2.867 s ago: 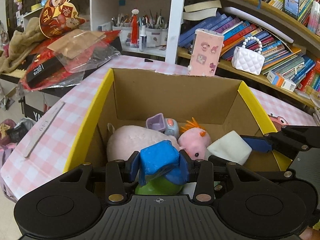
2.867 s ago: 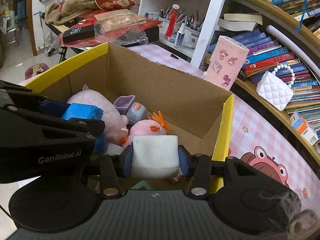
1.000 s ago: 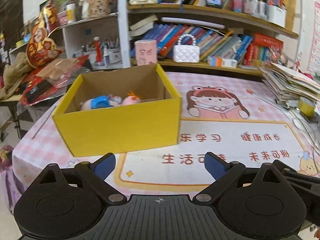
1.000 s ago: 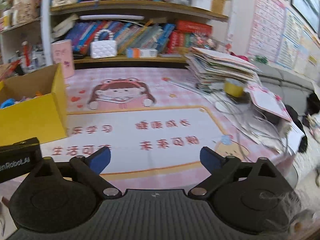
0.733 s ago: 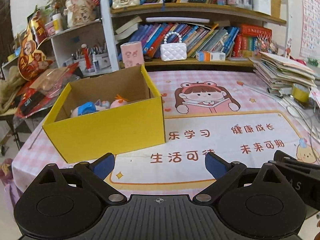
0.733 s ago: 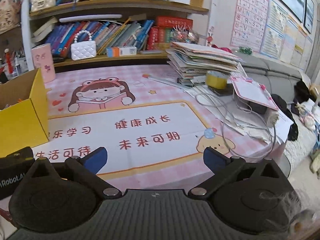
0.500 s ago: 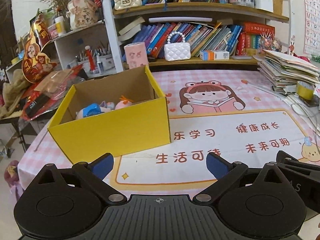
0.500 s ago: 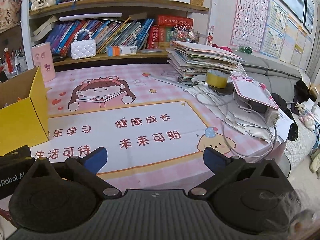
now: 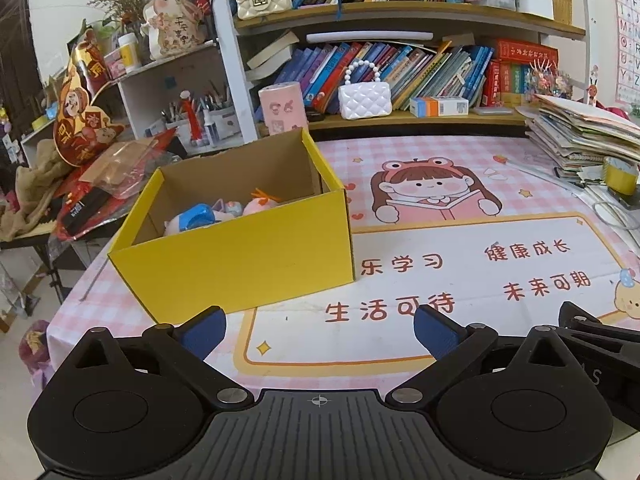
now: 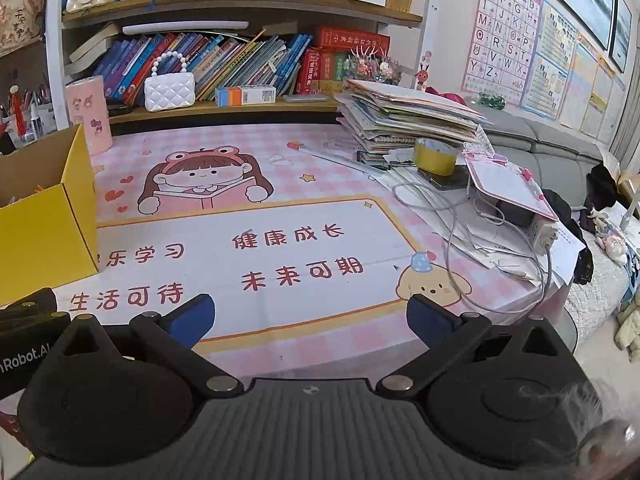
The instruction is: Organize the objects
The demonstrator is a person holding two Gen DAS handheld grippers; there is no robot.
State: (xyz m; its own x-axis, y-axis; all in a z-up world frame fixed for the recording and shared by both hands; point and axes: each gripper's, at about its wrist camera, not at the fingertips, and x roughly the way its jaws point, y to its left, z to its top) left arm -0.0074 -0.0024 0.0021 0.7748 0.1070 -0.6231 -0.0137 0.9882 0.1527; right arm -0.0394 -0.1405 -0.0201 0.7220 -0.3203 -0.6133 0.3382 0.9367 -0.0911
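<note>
A yellow cardboard box [image 9: 248,258] stands on the pink cartoon mat, left of centre in the left wrist view; its right side also shows as the yellow box [image 10: 44,232] at the left edge of the right wrist view. Inside lie a blue toy [image 9: 195,216], a pink plush with orange tuft [image 9: 260,204] and other small toys, partly hidden by the front wall. My left gripper [image 9: 319,330] is open and empty, held back from the box over the table's near edge. My right gripper [image 10: 310,318] is open and empty over the mat, to the right of the box.
Behind the table runs a bookshelf with a white quilted handbag [image 9: 364,100] and a pink cylinder [image 9: 280,106]. A stack of books and papers [image 10: 408,116], a yellow tape roll [image 10: 436,156], cables and a power strip [image 10: 540,234] crowd the right side. Red packaging [image 9: 100,184] lies left.
Both grippers let go of their toys, the blue one and the white one, into the box and drew back toward the table's near edge. In the last half second the views barely shifted.
</note>
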